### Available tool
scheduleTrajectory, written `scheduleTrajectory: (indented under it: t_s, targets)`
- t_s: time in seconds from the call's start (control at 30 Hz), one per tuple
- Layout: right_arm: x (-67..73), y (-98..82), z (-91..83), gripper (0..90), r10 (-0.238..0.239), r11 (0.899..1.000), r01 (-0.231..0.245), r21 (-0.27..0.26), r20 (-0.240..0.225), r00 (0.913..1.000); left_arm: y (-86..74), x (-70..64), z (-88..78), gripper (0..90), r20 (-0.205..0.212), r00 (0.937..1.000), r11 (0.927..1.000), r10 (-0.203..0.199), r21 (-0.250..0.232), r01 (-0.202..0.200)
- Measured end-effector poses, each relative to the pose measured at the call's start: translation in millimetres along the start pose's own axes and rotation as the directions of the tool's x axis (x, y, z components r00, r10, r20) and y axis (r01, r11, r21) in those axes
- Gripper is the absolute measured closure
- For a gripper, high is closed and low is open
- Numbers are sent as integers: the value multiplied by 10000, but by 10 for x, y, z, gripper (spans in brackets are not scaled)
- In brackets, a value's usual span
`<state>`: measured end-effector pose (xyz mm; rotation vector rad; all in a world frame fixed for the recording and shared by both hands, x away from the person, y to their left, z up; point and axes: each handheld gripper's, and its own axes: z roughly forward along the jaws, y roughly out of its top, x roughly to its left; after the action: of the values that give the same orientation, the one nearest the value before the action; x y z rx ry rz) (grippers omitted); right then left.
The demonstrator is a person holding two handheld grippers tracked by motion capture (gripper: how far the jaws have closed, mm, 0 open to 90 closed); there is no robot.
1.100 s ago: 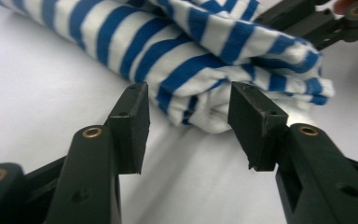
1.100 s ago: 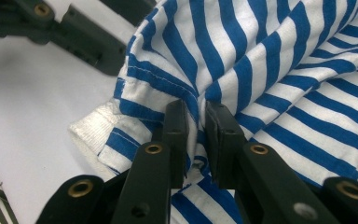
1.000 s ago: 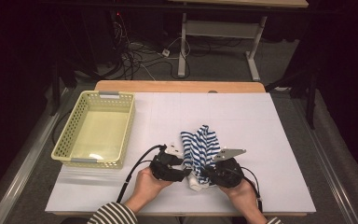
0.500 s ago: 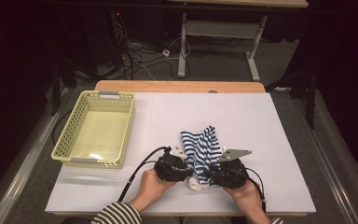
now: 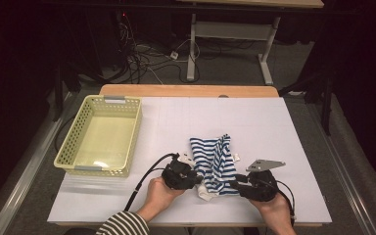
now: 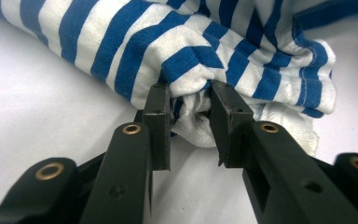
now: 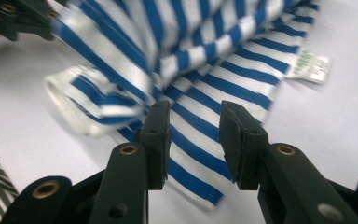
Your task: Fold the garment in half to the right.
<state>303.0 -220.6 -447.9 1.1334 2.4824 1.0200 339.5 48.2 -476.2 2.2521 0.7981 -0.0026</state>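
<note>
Blue-and-white striped garment [image 5: 214, 164], likely a small knit top or similar, is lying crumpled on the white table cover [image 5: 274, 127], near the front edge, between the two hand-held grippers and well apart from the pale yellow plastic basket [image 5: 78, 154] at the left. Left gripper [image 6: 189, 102] is biting into a bunched fold at the garment's white hem; its jaws have just been closing and the pads are pressing on cloth from both sides, so it is holding the garment. Right gripper [image 7: 193, 122] is sitting over a flat striped edge with its jaws half wide; they have just been opening, cloth is lying beneath and between them, and the pads are not pinching it. In the high view the left gripper [image 5: 178, 175] and right gripper [image 5: 257, 186] are flanking the garment's near end. Judging handling: light, soft, floppy, stretchy, not fragile and not slippery; it is going to sag and unfold when lifted, so taking a thick bunched fold or a hemmed edge is looking safest, ideally at two spread points. A small white care tag [image 7: 313, 63] is sticking out at the far edge; greenish print is on it, but too blurred for reading. No brand is legible anywhere.
</note>
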Motion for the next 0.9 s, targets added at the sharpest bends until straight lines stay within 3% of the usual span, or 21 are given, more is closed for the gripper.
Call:
scheduleTrajectory:
  t_s: [0.17,0.37,0.77,0.9]
  targets:
    - [-94,-25,49,654,34,9997,-50,253,614,9981,-7,-7,-29,689,-89,10000,10000,42,-8,-42]
    - [-141,-16,178,682,157,9971,-206,736,655,9977,-38,7,-93,695,-205,9998,10000,44,-53,-45]
    - [71,86,381,677,-426,9936,389,1060,332,9985,-177,80,-336,700,-954,9954,9999,-60,105,70]
    - [147,159,473,674,-625,9929,600,1031,211,9978,-322,157,-490,700,-1173,9924,9993,-373,56,382]
